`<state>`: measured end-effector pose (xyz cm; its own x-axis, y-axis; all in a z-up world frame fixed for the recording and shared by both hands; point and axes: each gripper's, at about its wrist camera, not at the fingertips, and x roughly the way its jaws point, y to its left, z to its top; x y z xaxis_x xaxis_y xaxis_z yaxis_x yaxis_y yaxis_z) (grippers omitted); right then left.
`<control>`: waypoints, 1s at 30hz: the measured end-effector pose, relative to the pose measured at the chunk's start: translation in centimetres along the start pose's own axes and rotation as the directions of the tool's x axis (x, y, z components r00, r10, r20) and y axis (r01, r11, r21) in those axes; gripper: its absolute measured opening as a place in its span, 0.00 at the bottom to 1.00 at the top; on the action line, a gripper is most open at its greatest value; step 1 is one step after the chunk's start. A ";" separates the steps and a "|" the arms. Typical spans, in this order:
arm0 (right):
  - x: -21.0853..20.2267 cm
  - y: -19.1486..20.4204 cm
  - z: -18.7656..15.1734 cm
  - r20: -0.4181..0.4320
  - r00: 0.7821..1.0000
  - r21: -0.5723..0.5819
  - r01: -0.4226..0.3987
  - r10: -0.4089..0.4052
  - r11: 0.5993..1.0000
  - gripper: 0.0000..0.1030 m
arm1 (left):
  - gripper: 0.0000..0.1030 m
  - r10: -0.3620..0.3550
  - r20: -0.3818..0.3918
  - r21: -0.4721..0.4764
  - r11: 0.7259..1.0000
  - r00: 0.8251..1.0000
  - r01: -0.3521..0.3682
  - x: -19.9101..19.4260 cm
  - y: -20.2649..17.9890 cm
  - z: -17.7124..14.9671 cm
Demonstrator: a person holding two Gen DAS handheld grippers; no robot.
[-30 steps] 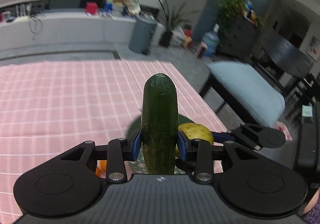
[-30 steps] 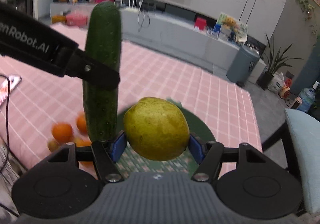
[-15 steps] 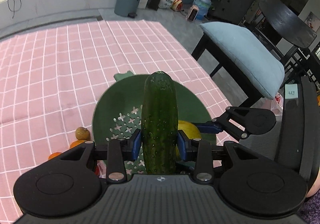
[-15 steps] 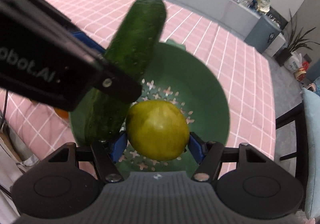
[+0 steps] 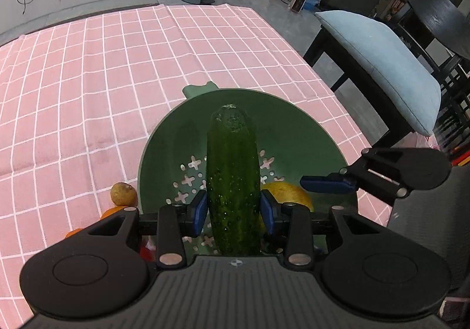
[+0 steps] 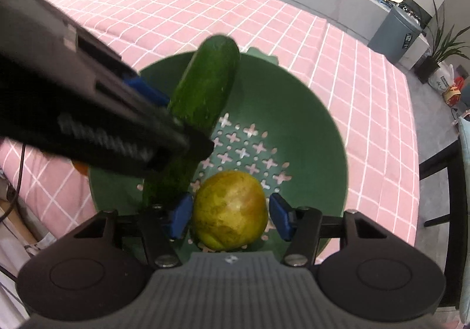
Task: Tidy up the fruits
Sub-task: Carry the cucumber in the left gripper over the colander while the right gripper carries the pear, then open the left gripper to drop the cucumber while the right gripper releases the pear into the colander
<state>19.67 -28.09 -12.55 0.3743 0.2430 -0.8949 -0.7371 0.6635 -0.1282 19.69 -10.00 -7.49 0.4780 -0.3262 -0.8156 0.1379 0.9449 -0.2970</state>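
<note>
A table under a pink checked tablecloth (image 5: 88, 88) carries a green perforated colander (image 5: 293, 135) at lower centre; a small brownish fruit (image 5: 123, 194) and oranges (image 5: 113, 211) lie just left of it.

left wrist: above colander (image 5: 308, 135), facing down, close | right wrist: likewise | shared: colander, tablecloth (image 5: 88, 79)
</note>
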 end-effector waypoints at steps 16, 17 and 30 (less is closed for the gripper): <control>-2.9 0.2 -1.6 0.108 0.984 0.092 0.130 -0.140 0.987 0.66 | 0.57 0.023 0.088 0.069 0.997 0.996 -0.029 -4.3 -0.9 -1.2; -3.5 0.4 -1.8 0.125 0.982 0.117 0.131 -0.145 0.985 0.66 | 0.57 0.023 0.100 0.077 0.997 0.995 -0.031 -4.8 -1.0 -1.3; -8.5 5.1 -4.0 0.334 0.926 0.371 0.045 -0.178 0.928 0.66 | 0.57 0.070 0.213 0.125 0.987 0.974 -0.099 -12.1 0.0 -4.0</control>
<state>10.48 -29.56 -7.33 0.6656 0.3431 -0.6628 -0.4583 0.8888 -0.0002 10.40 -6.17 0.39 0.6606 -0.2451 -0.7096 0.1974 0.9686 -0.1508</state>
